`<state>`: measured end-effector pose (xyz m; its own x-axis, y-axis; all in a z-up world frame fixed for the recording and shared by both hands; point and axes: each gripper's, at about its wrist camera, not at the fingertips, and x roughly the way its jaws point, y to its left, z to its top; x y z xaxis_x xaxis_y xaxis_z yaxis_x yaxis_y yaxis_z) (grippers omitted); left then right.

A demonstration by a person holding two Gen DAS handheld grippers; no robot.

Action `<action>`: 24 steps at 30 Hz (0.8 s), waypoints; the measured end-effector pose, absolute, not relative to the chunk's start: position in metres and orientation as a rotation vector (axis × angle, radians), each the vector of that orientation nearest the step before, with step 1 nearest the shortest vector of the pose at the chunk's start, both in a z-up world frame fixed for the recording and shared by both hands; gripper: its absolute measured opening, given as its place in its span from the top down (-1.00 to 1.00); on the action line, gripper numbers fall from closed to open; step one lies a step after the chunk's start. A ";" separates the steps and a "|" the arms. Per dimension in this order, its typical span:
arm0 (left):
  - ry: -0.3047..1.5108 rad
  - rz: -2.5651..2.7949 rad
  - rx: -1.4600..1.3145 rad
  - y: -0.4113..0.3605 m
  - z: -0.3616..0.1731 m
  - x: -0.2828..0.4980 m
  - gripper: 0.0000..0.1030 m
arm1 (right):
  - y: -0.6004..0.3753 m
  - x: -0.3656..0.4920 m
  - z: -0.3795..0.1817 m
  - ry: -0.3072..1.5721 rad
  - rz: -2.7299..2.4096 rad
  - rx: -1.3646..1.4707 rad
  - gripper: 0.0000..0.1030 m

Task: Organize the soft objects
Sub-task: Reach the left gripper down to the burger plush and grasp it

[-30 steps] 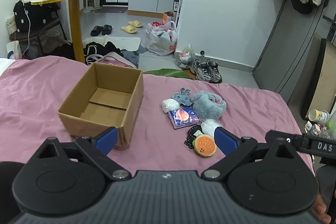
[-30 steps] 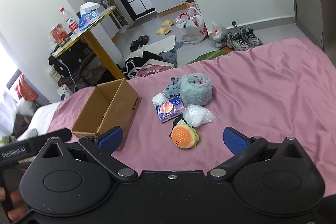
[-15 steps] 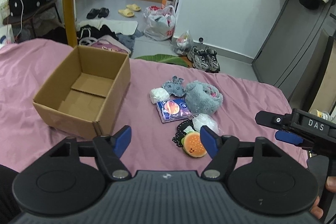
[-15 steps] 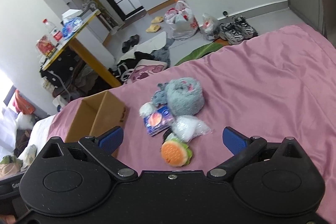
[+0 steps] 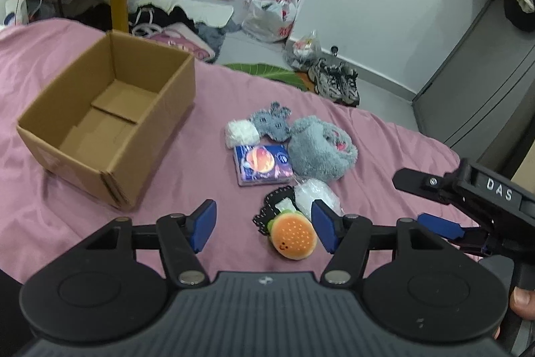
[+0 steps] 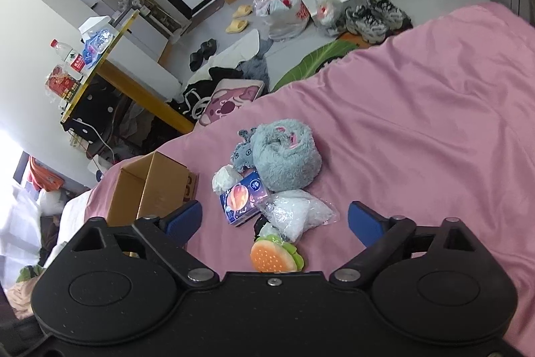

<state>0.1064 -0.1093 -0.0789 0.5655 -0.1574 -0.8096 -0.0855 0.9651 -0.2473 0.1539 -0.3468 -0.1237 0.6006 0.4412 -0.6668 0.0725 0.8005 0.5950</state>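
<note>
The left gripper (image 5: 264,225) is spread, hovering low in the left wrist view with the burger plush (image 5: 294,235) between its blue pads (image 5: 203,225), not touched. The right gripper (image 6: 274,219) is also spread wide over the pile, holding nothing. On the pink bed (image 5: 207,136), the soft things sit at frame centre: a white ball (image 5: 241,132), a small grey plush (image 5: 271,122), a bigger grey plush (image 5: 319,151), a blue pack (image 5: 262,163), a clear bag (image 5: 316,197) and a black patch (image 5: 274,204) just beside the burger. An open box (image 5: 110,119), bare inside, stands at the left, apart from them.
</note>
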 end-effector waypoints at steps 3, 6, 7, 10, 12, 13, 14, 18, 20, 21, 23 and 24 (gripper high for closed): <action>1.000 -0.038 -0.293 -0.115 -0.088 0.113 -0.16 | -0.349 0.161 -0.133 0.946 0.238 0.655 -0.64; 1.026 -0.025 -0.322 -0.120 -0.098 0.119 -0.12 | -0.353 0.164 -0.143 0.979 0.229 0.683 -0.60; 1.033 -0.019 -0.329 -0.122 -0.102 0.121 -0.10 | -0.353 0.164 -0.145 0.985 0.230 0.689 -0.59; 1.061 -0.006 -0.353 -0.128 -0.115 0.127 -0.09 | -0.354 0.166 -0.151 1.002 0.234 0.699 -0.59; 1.080 0.003 -0.368 -0.132 -0.123 0.130 -0.09 | -0.356 0.167 -0.156 1.013 0.236 0.712 -0.59; 1.088 0.008 -0.376 -0.133 -0.126 0.131 -0.09 | -0.357 0.167 -0.159 1.017 0.237 0.719 -0.59; 1.095 0.014 -0.383 -0.135 -0.130 0.133 -0.09 | -0.358 0.169 -0.161 1.022 0.238 0.728 -0.59; 1.119 0.039 -0.412 -0.140 -0.142 0.139 -0.09 | -0.359 0.173 -0.168 1.043 0.227 0.739 -0.59; 1.130 0.040 -0.424 -0.143 -0.147 0.144 -0.09 | -0.359 0.175 -0.171 1.046 0.232 0.747 -0.59; 1.137 0.042 -0.425 -0.145 -0.151 0.146 -0.09 | -0.359 0.175 -0.172 1.046 0.235 0.750 -0.59; 1.152 0.050 -0.430 -0.148 -0.157 0.152 -0.09 | -0.361 0.177 -0.174 1.047 0.236 0.750 -0.59; 1.157 0.054 -0.436 -0.148 -0.160 0.154 -0.09 | -0.362 0.177 -0.175 1.050 0.235 0.755 -0.59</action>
